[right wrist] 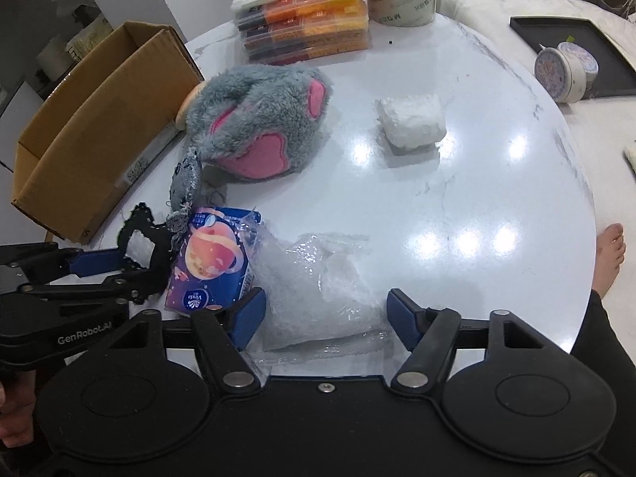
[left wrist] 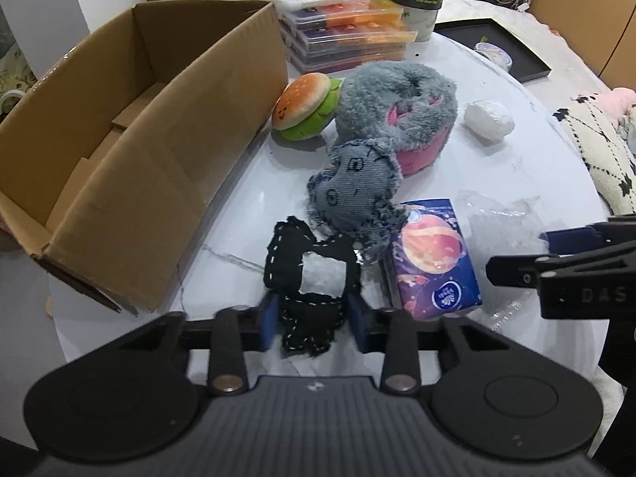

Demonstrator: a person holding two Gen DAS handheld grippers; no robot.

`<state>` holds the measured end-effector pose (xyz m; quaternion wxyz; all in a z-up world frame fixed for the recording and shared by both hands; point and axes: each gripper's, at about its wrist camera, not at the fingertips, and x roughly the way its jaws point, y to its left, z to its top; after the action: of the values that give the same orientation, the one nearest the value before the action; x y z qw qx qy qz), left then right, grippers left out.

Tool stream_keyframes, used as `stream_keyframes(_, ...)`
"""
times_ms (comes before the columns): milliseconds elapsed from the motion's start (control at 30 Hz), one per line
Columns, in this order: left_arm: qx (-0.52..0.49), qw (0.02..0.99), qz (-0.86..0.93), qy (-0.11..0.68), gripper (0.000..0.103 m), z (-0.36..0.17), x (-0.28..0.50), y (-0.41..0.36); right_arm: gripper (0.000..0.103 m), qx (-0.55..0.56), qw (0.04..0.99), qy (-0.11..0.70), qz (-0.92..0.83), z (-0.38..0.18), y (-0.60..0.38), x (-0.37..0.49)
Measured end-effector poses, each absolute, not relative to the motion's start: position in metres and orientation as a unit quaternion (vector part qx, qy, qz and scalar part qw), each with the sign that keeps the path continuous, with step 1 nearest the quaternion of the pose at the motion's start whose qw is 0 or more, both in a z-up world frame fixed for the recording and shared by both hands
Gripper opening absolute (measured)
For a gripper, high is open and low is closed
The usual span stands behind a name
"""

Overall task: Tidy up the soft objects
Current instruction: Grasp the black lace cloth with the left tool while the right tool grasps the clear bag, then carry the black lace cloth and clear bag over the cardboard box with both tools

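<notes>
Your left gripper [left wrist: 310,318] has its blue pads on either side of the black stitched fabric frame with white dashed thread [left wrist: 308,278], and they look closed onto its lower edge, though you cannot quite see the contact. The frame runs lengthwise straight ahead of that gripper, away from you, its far end touching the grey denim octopus toy [left wrist: 353,190]. The open brown cardboard box [left wrist: 131,139] lies just to the left of the frame, so your left side is the nearer one for carrying it over, and the move is likely a lift and a swing leftward over the box wall.

Your right gripper [right wrist: 326,318] stands wide apart around the crumpled clear plastic bag [right wrist: 318,286], not yet pressing it; the bag sits on the white marble bench [right wrist: 477,183] just right of the frame, beside the blue tissue pack printed with a peach [right wrist: 210,266].

The frame is thin, floppy and frayed, with a square hole.
</notes>
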<state>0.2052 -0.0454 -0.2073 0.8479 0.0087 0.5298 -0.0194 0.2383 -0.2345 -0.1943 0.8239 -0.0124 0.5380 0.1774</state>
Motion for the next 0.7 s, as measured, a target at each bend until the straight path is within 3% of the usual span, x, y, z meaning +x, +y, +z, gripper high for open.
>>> stream_keyframes(233,-0.019,0.851,-0.024,0.524,0.014,-0.202,0.2,-0.04,0.04,0.001,0.825,0.534,0.185,-0.188,-0.239,0.235)
stream_keyframes(333,-0.021,0.854,-0.027,0.518,0.014,-0.195,0.196,-0.039,0.036,0.009,0.826,0.532,0.183,-0.184,-0.241,0.234)
stream_keyframes(700,-0.039,0.873,-0.031,0.485,0.013,-0.155,0.178,-0.032,0.033,0.012,0.843,0.504,0.187,-0.147,-0.236,0.222)
